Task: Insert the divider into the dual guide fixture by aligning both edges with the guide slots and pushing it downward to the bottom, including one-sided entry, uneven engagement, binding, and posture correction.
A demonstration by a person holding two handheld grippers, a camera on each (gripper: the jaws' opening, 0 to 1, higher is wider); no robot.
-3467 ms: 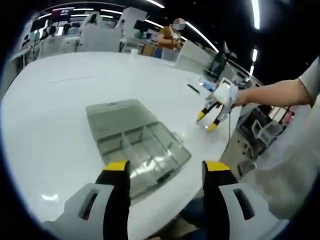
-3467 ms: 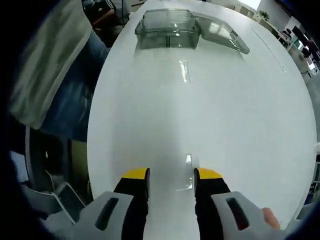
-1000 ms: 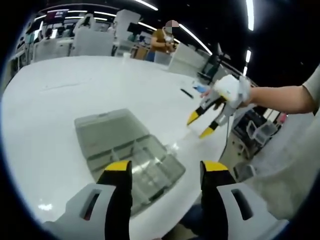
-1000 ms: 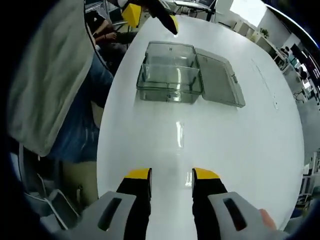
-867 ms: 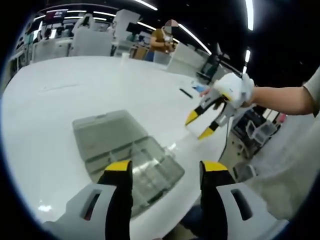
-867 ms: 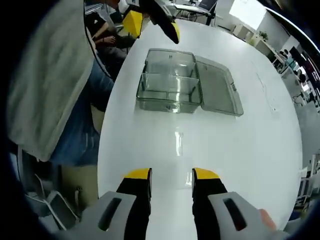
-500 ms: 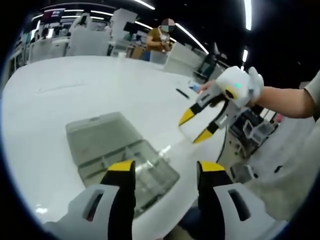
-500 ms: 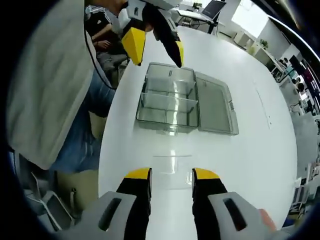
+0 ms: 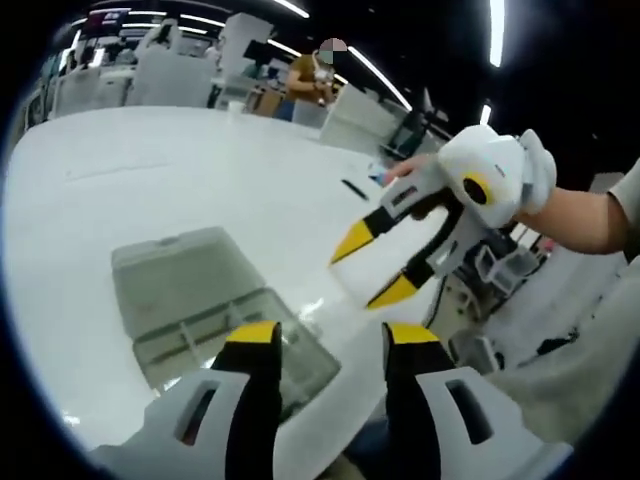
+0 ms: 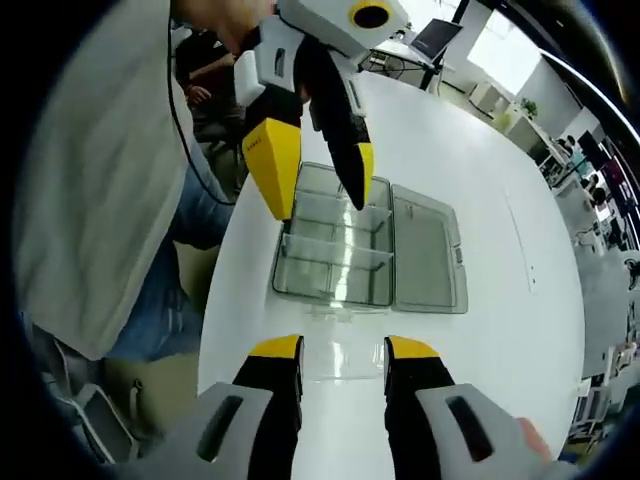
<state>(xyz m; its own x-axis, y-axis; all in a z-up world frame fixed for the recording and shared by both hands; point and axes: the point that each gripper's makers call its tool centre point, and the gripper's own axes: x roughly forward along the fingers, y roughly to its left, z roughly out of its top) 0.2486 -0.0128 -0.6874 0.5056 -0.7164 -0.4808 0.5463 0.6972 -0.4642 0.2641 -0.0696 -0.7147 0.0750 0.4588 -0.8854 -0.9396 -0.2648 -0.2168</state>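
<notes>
Right claw [image 10: 342, 362]: pinching the clear divider [image 10: 345, 348] flat — carried toward the fixture [image 10: 335, 250] at 12 o'clock.
Left claw [image 9: 325, 345]: open, empty — hovering to steady it.

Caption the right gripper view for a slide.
Right tongs carry a clear divider toward the open box.

left gripper [image 9: 322, 340] fingers parted, right gripper [image 10: 343, 348] gripping divider

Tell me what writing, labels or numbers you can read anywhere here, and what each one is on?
No text can be read in either view.
Clear plastic box: no label or print to be seen.
Left gripper: a small dark mark on its yellow fingertip, too small and blurred to read.
Right gripper: no lettering visible.
Background screens and signs: too blurred to read.
</notes>
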